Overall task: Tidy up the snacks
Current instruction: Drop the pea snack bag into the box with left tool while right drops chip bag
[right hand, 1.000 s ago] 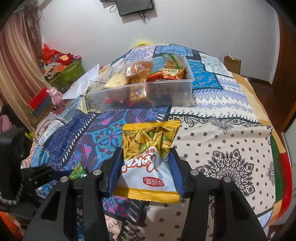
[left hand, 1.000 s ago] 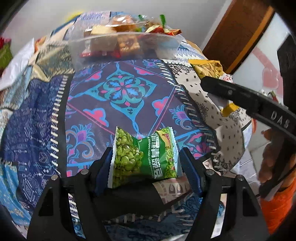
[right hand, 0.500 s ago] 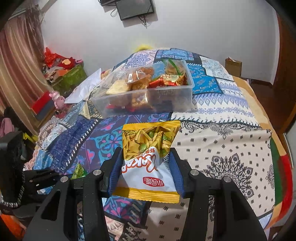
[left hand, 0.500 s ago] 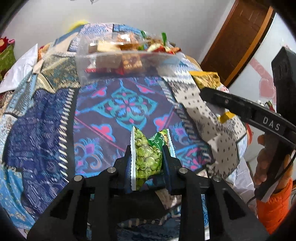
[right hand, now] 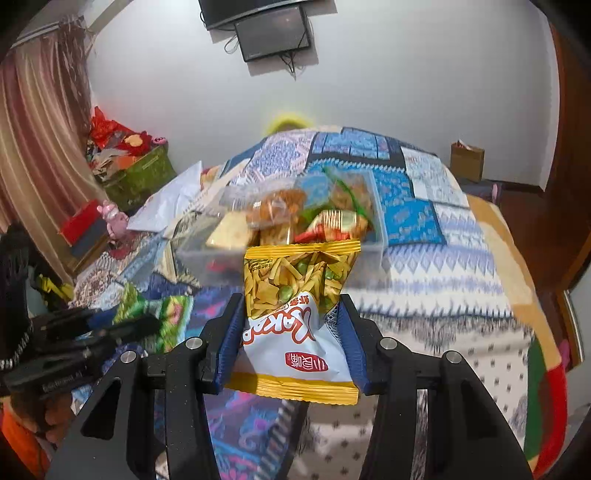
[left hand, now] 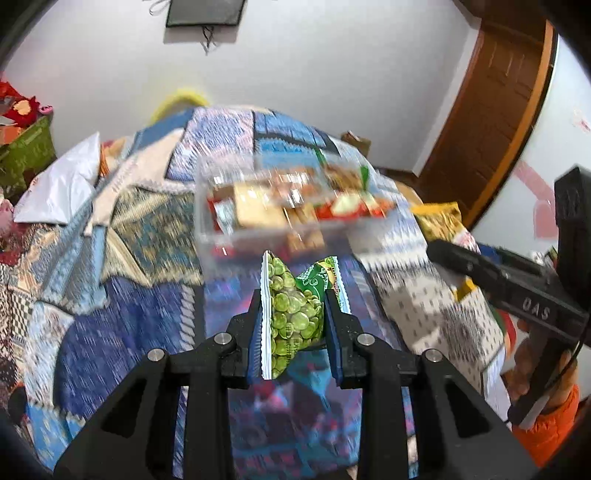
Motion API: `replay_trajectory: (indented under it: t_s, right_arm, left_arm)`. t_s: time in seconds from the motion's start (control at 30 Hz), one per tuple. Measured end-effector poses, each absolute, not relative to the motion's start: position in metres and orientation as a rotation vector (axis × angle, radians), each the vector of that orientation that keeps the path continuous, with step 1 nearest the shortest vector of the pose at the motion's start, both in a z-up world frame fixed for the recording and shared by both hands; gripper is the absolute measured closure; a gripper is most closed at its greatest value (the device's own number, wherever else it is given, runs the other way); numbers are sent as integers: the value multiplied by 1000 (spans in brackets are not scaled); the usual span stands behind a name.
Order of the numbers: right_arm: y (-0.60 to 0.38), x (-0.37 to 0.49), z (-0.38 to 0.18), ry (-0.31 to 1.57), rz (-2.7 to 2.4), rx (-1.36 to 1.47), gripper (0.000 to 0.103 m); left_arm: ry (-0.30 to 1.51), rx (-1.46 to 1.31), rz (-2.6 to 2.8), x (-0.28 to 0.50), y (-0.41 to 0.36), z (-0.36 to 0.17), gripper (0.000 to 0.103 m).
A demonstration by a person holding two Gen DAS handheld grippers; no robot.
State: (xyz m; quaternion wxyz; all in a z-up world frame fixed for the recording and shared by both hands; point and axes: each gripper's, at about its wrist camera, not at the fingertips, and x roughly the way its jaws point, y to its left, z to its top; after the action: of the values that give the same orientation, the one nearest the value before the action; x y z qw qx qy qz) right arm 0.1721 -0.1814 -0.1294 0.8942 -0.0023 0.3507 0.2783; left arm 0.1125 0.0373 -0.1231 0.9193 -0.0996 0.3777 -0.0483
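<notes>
My left gripper [left hand: 293, 295] is shut on a green pea snack packet [left hand: 293, 317], which is squeezed upright between the blue pads and held above the bedspread. The same packet [right hand: 162, 314] and the left gripper [right hand: 122, 325] show at the left of the right wrist view. My right gripper [right hand: 291, 306] is shut on a yellow-and-white snack bag [right hand: 295, 317], lifted off the bed. Ahead of both stands a clear plastic box [left hand: 221, 236] holding several snacks, seen again in the right wrist view as the box [right hand: 376, 229]. The right gripper [left hand: 454, 258] and its yellow bag [left hand: 441, 221] reach in from the right of the left wrist view.
A patterned bedspread [right hand: 443, 266] covers the bed. A white plastic bag [left hand: 62, 184] lies at the bed's left edge. Green and red boxes [right hand: 140, 173] and a curtain stand at left, a wooden door [left hand: 491, 122] at right, and a wall screen [right hand: 273, 33] hangs beyond.
The left gripper closed on the pea packet, crumpling it upright, then lifted it off the bedspread toward the box. The right gripper rose with its yellow bag still held.
</notes>
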Motion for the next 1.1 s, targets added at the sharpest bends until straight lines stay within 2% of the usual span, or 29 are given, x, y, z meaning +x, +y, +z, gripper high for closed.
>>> replay_trajectory:
  t_s: [0.43,1.1]
  right_arm:
    - [-146,235,-113,671,591,-9,57]
    - [-114,301,-157,767,583,-40,55]
  left_arm:
    - [665,-209,16,190,84,-98,74]
    - [746,-222,28,293,84,-152,73]
